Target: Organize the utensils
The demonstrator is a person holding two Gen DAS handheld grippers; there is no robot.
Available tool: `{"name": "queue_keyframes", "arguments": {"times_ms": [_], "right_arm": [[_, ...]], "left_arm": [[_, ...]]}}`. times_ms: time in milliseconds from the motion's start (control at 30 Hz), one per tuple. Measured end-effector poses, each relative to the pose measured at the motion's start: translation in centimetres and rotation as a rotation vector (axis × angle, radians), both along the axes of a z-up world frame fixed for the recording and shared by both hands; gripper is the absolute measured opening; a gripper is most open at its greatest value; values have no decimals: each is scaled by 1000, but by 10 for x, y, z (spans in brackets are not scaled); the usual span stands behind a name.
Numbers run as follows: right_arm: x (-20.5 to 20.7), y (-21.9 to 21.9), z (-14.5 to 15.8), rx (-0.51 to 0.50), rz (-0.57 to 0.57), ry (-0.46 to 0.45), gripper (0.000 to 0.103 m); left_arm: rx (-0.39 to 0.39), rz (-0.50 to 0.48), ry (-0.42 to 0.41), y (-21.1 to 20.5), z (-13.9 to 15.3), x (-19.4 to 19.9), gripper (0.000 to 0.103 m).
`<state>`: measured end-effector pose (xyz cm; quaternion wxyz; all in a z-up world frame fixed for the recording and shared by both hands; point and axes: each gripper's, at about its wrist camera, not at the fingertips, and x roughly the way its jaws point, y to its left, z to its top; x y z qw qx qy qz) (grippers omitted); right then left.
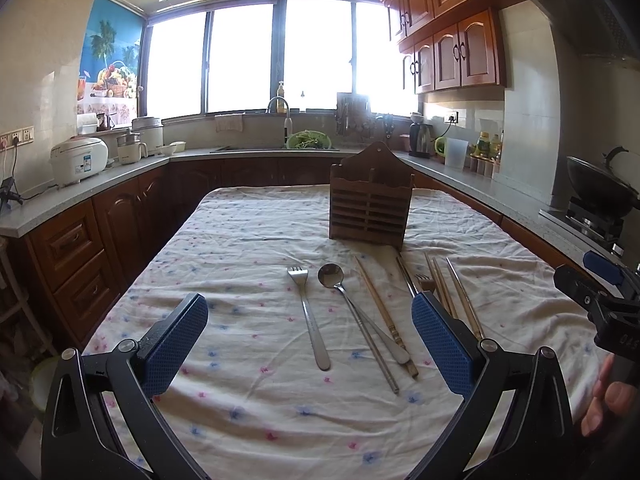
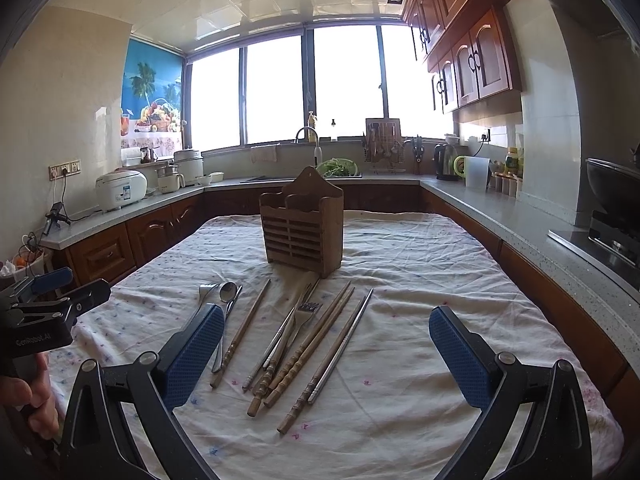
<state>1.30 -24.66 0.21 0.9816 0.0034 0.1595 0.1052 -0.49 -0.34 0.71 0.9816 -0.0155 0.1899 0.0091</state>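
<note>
A brown wooden utensil holder (image 1: 370,200) (image 2: 303,228) stands upright on the cloth-covered table (image 1: 240,408). In front of it lie a metal fork (image 1: 310,312), a spoon (image 1: 340,286), a metal chopstick (image 1: 374,346) and a wooden chopstick (image 1: 380,308). In the right wrist view, several wooden chopsticks (image 2: 312,346), a second fork (image 2: 306,312) and a metal chopstick (image 2: 344,340) lie fanned out. My left gripper (image 1: 312,344) hangs open above the fork and spoon. My right gripper (image 2: 326,356) hangs open above the chopsticks. Neither holds anything.
Counters wrap the table on three sides: a rice cooker (image 1: 78,160) at left, a sink with a green bowl (image 1: 309,140) at the back, and a kettle (image 1: 420,140) and wok (image 1: 600,188) at right. A hand (image 1: 608,400) holds the right gripper's handle.
</note>
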Motion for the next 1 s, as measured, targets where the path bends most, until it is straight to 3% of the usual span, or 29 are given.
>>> {"name": "queue_keyframes", "arguments": {"times_ms": [1000], "right_arm": [[-1, 1, 1, 6, 5, -3, 103]], "left_arm": [[0, -10, 2, 0, -2, 1, 103]]}}
